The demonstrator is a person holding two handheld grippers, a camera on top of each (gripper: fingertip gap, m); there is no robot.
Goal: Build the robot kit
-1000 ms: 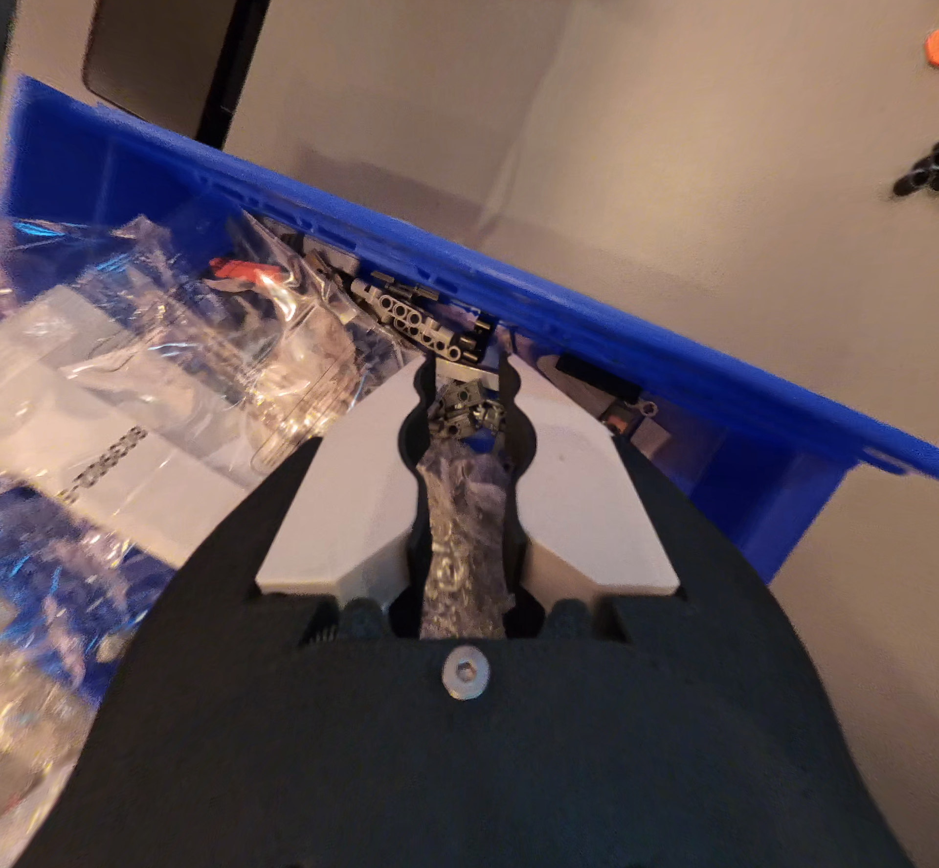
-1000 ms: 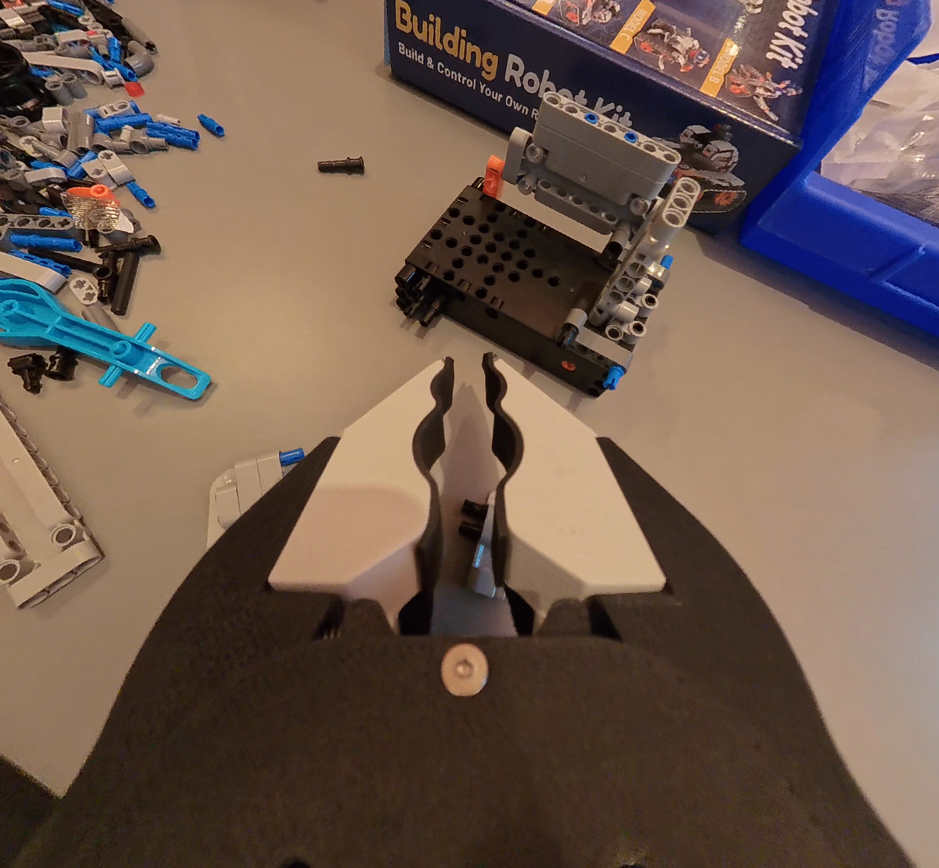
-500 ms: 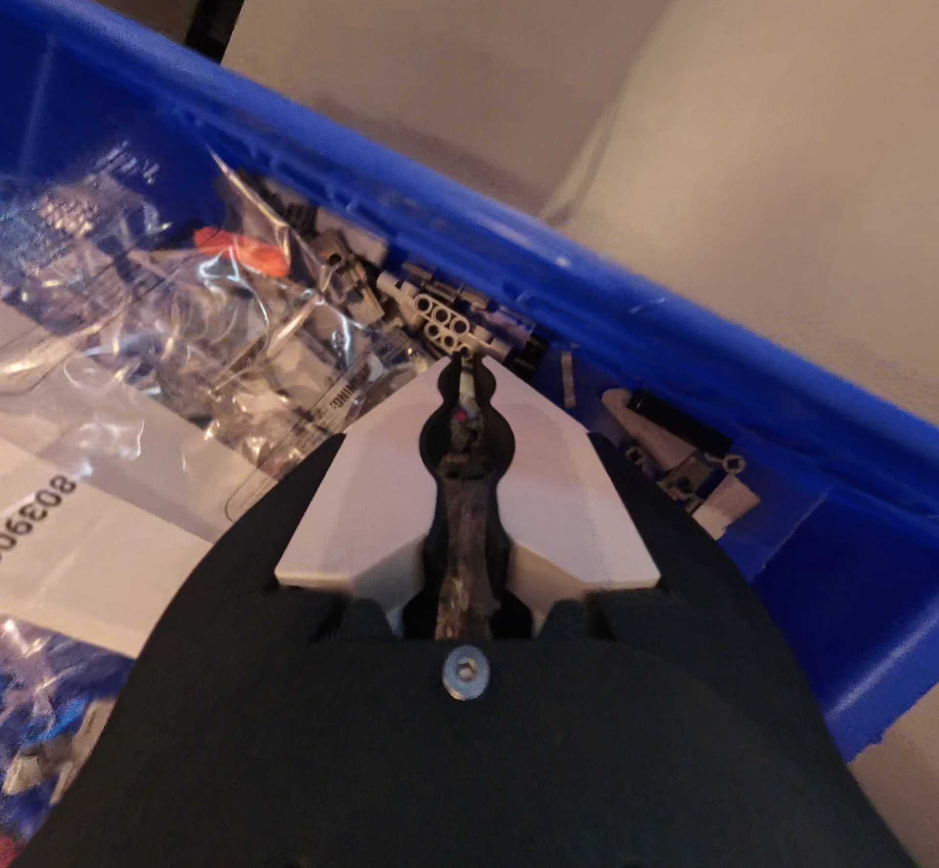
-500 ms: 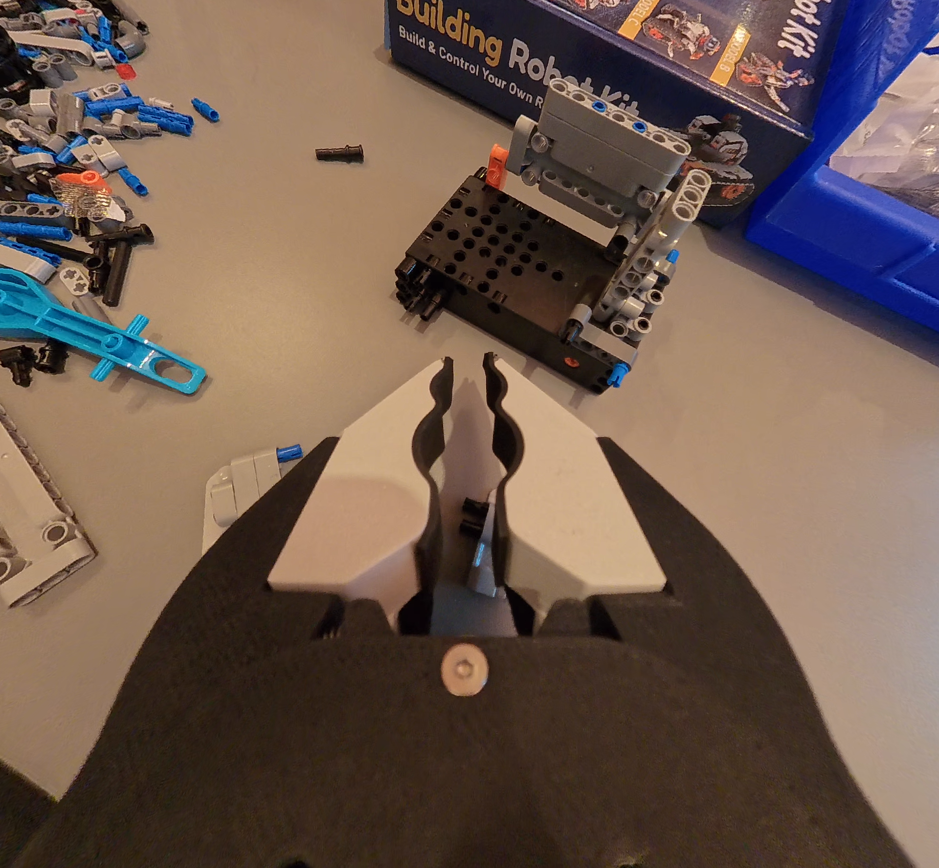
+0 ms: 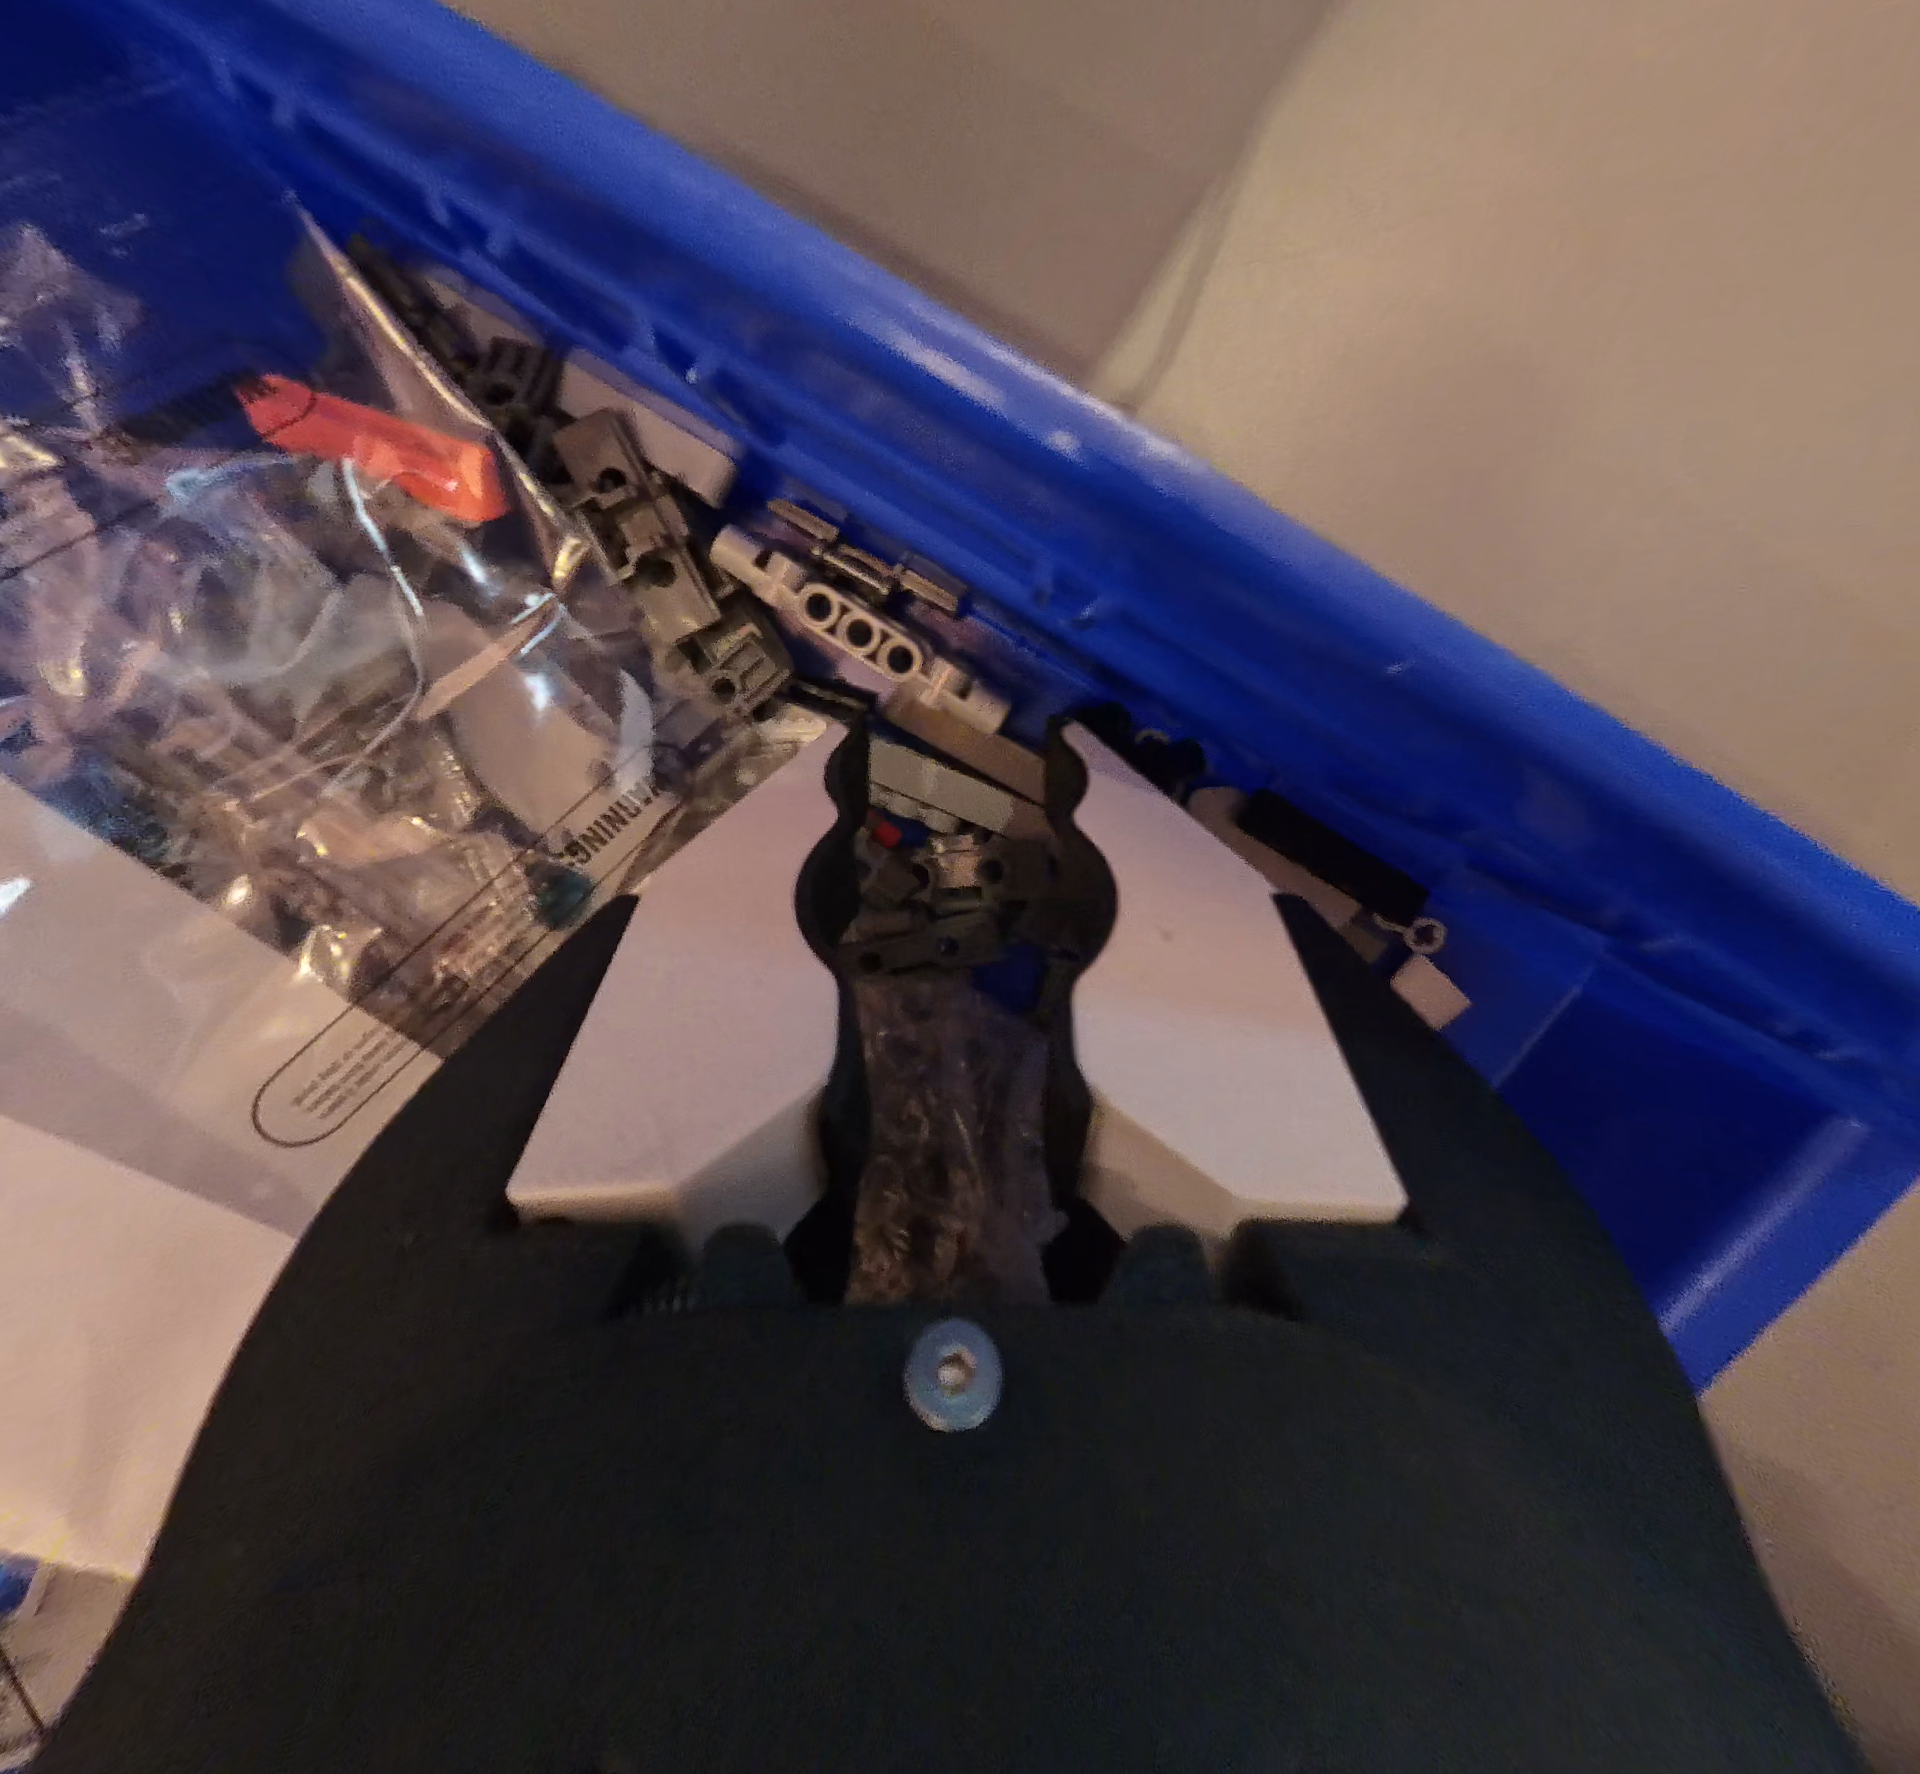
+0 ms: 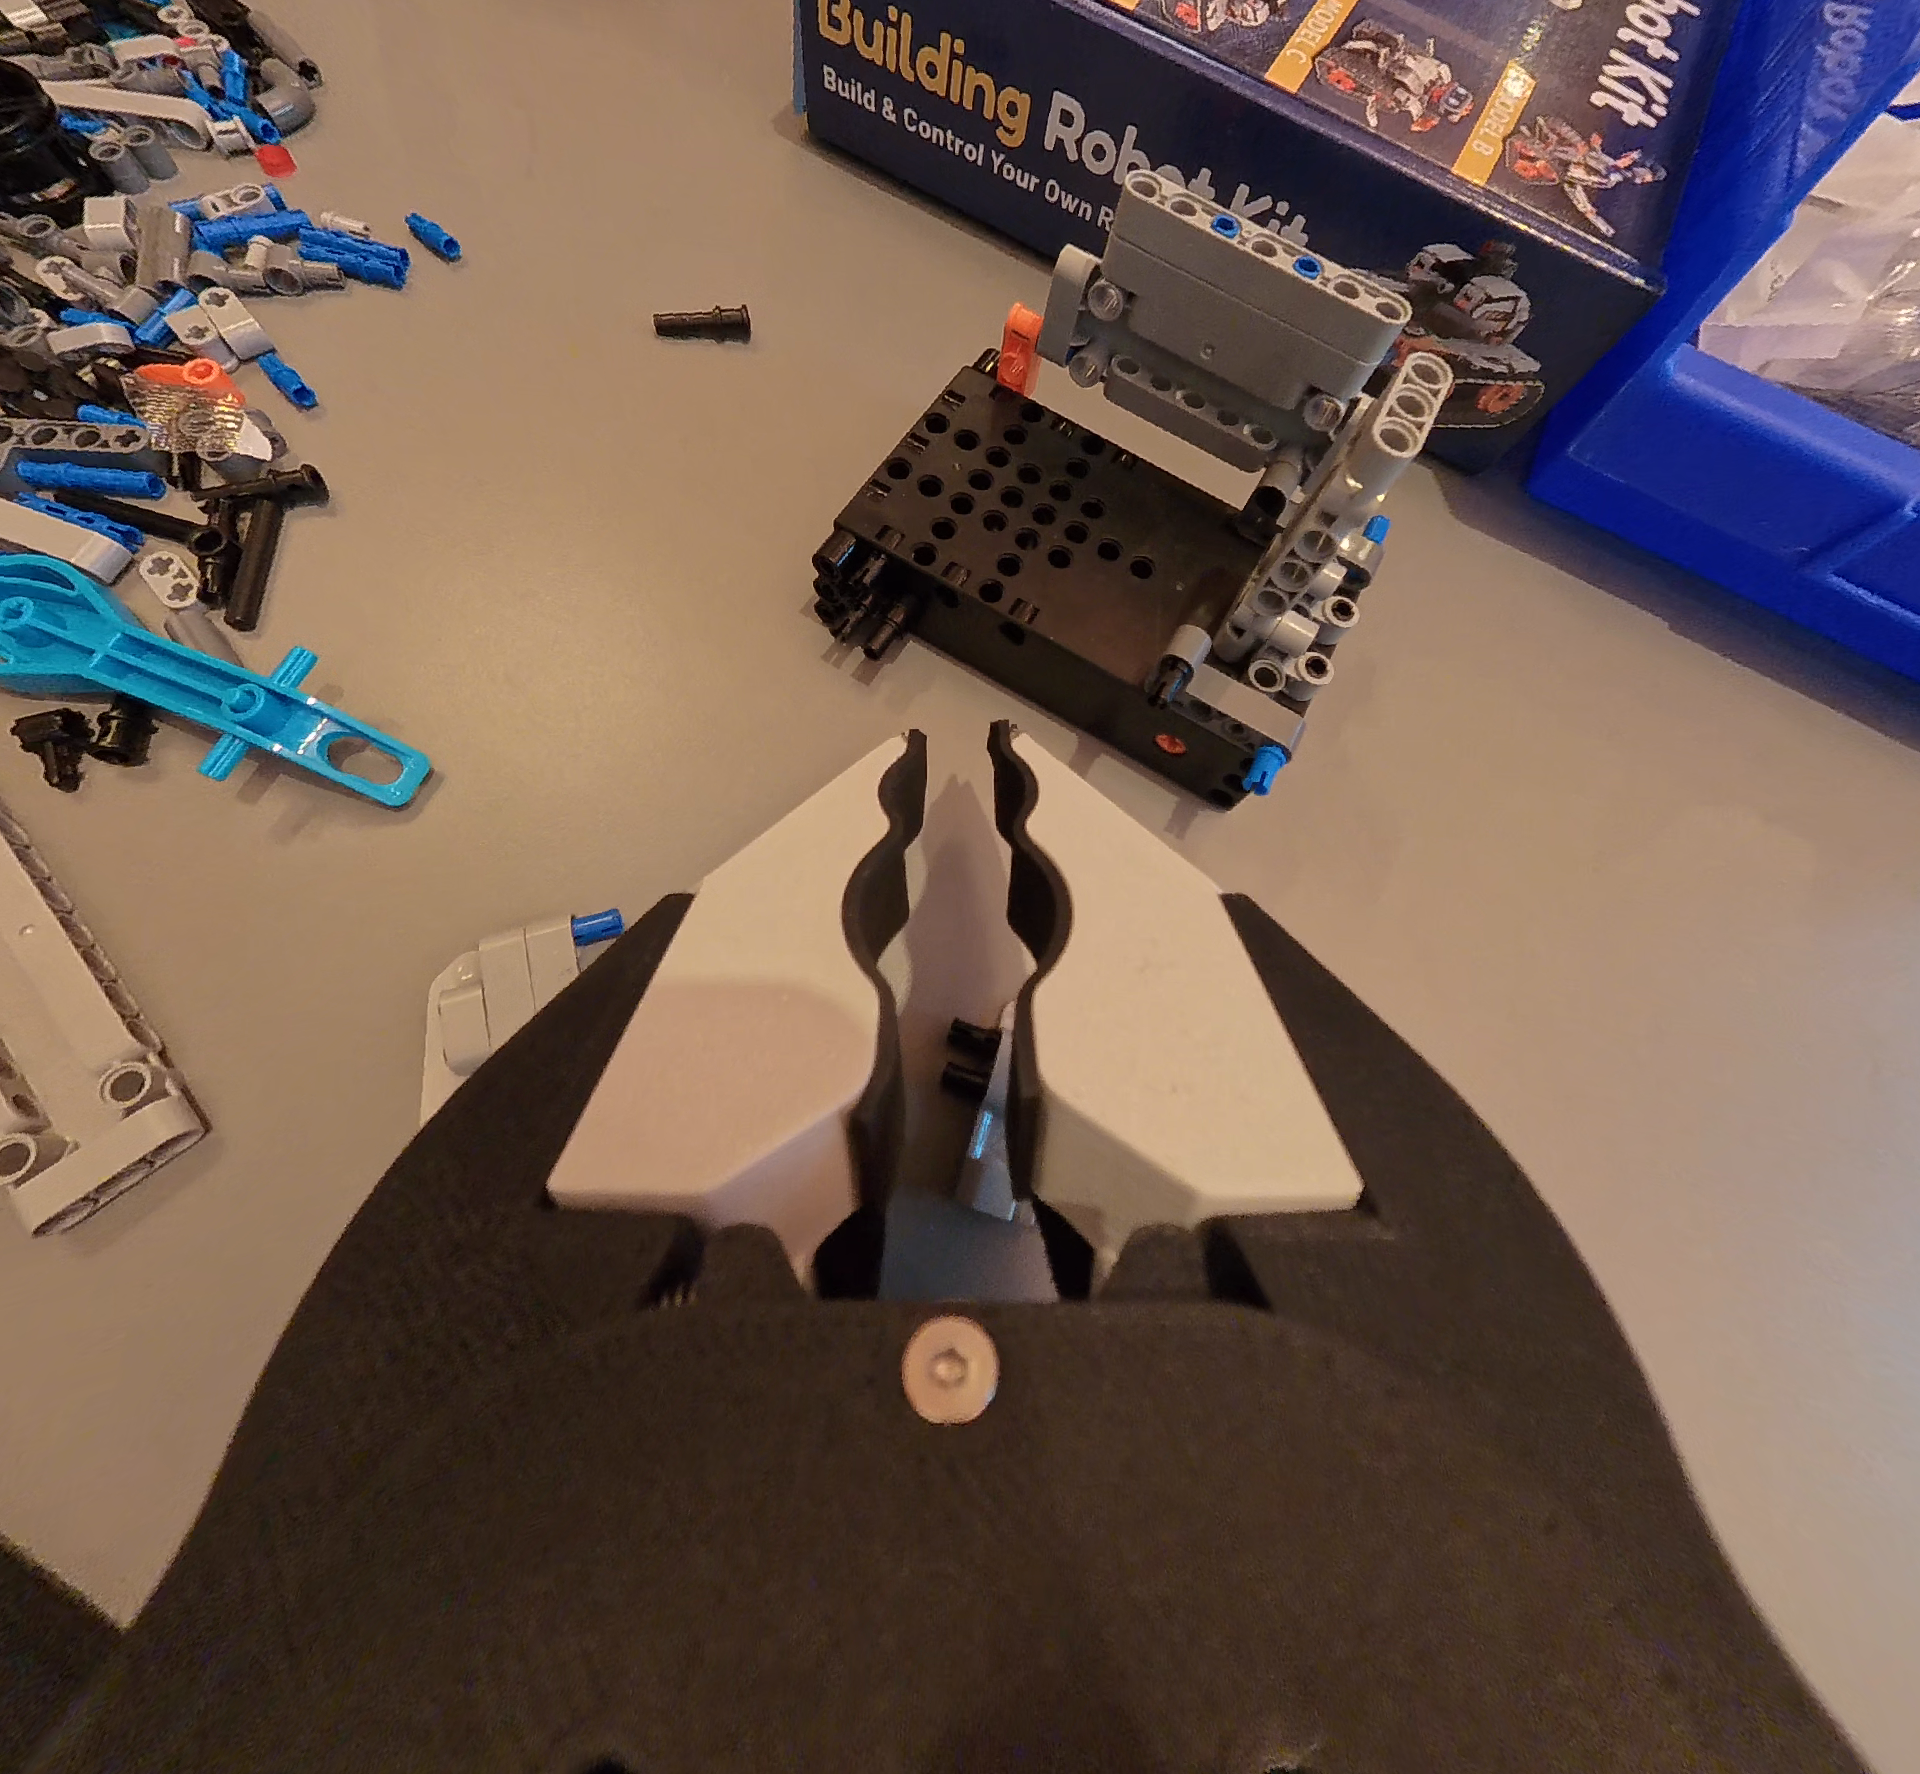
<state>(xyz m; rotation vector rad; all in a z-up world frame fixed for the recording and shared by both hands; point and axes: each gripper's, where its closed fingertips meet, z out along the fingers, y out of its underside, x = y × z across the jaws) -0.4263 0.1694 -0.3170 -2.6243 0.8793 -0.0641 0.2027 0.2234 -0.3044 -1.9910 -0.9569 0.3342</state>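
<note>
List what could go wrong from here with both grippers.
1. The left gripper stands open over loose parts packed beside a clear plastic bag in the blue bin; closing may pinch the bag or several pieces at once.
2. The right gripper hangs close in front of the black perforated assembly; moving forward might knock its grey upright section.

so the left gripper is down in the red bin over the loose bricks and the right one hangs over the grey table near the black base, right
Not quite: the bin is blue, not red, as the left wrist view shows. The rest holds: the left gripper is down in it over loose bricks, and the right gripper hangs over the grey table near the black base.
</note>
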